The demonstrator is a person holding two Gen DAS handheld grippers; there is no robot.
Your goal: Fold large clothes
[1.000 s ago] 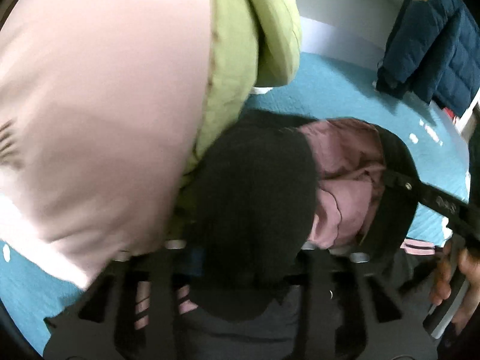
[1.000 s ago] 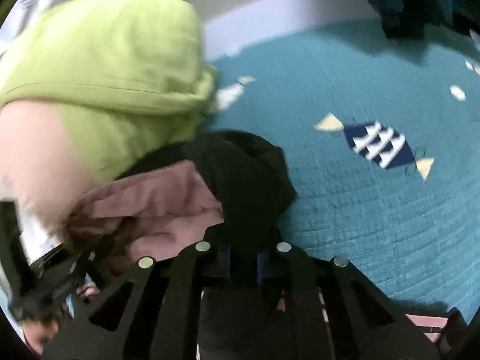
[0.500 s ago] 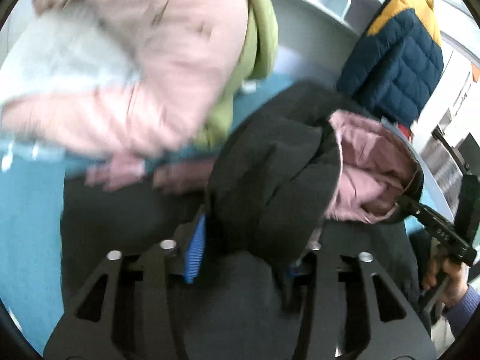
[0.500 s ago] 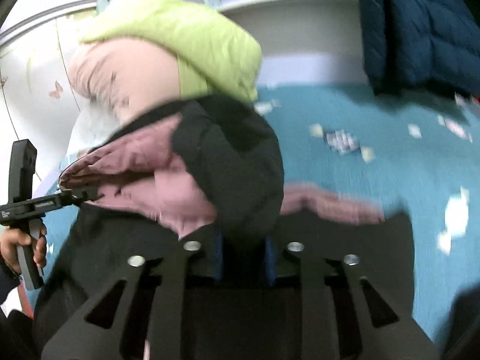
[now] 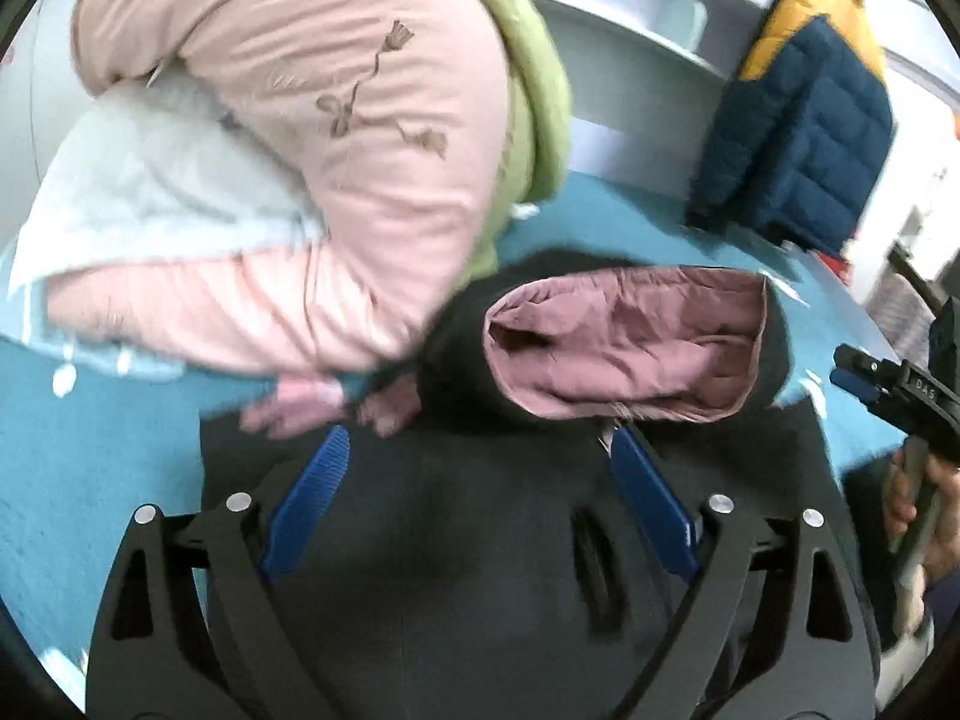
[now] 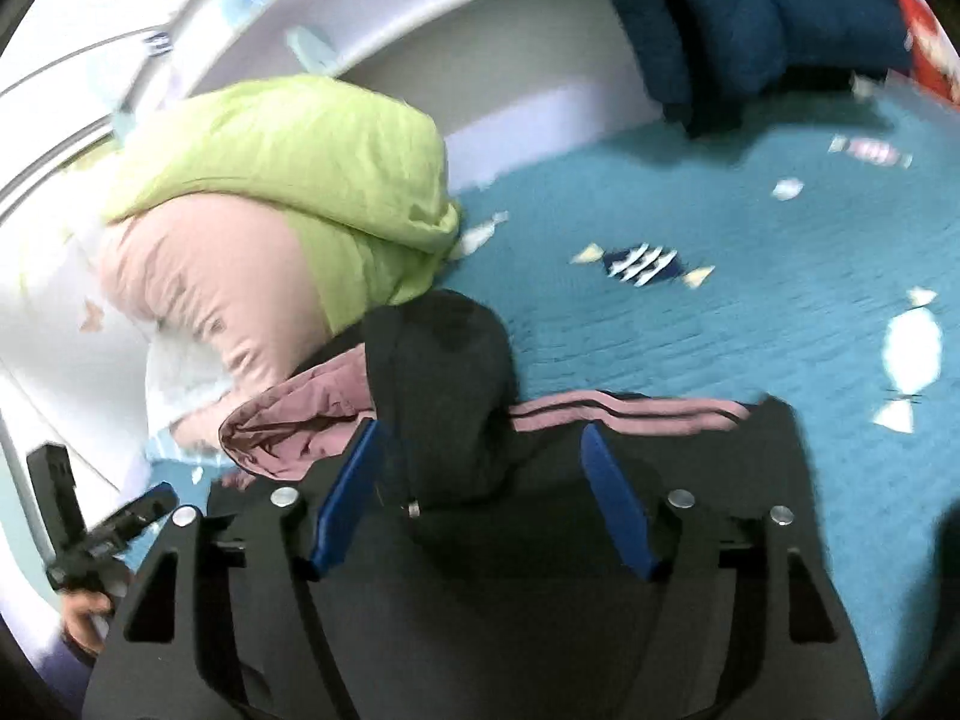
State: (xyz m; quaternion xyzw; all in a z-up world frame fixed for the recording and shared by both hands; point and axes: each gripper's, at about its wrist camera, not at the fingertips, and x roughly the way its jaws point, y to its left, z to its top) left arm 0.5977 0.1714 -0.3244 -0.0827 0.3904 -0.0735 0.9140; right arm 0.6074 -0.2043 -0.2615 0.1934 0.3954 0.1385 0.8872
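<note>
Tongs left (image 5: 477, 468) and right (image 6: 480, 450) tilt downward, opening, pads clear of the black jacket (image 5: 456, 570).

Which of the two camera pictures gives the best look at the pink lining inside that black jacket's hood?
The left wrist view: the pink lining faces the camera, open and nearly whole. The right wrist view shows the pink lining only as a crumpled edge from the side.

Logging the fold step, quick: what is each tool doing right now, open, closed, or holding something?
Left tool: opening, pads clear of the black jacket lying between them.
Right tool: opening, pads off the jacket's black hood, holding nothing.
</note>
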